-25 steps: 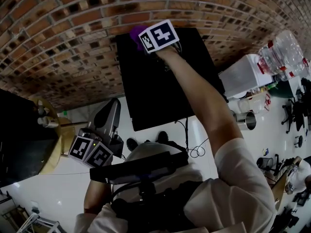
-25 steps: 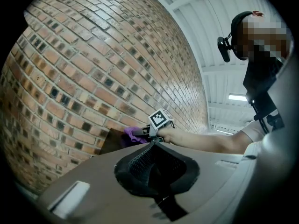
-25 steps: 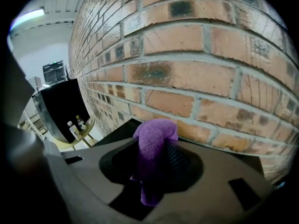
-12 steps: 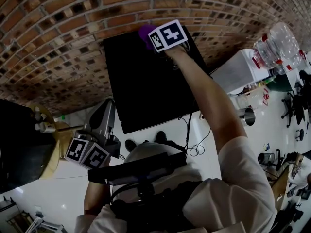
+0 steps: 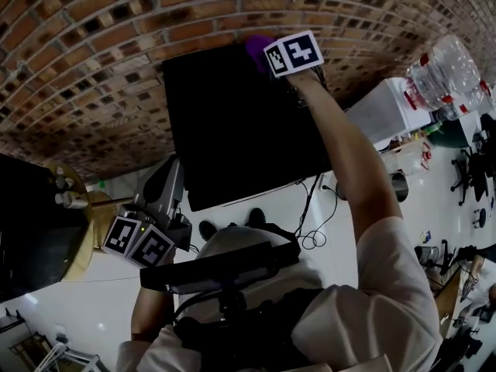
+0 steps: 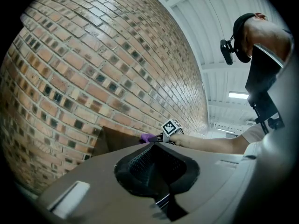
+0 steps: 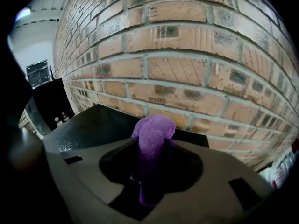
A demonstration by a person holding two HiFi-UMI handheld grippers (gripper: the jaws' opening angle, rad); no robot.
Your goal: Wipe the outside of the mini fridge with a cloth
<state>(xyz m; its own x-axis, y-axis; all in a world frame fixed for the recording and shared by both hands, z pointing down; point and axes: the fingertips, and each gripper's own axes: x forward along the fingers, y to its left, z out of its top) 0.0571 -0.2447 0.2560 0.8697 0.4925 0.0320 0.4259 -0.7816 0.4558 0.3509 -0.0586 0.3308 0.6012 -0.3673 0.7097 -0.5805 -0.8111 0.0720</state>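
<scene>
The black mini fridge stands against the brick wall, its flat top facing me. My right gripper is shut on a purple cloth and holds it on the fridge top at the back edge, close to the wall. In the head view the purple cloth pokes out beside the marker cube. My left gripper hangs low at the left, away from the fridge, jaws shut with nothing in them. From the left gripper view the fridge and the cloth appear far off.
A brick wall runs behind the fridge. A white cabinet with a clear water jug stands to the right. A round wooden table with small bottles sits at the left. Cables lie on the white floor.
My right gripper has slid the purple cloth to the right along the fridge top's back edge. The left gripper has hardly moved.
</scene>
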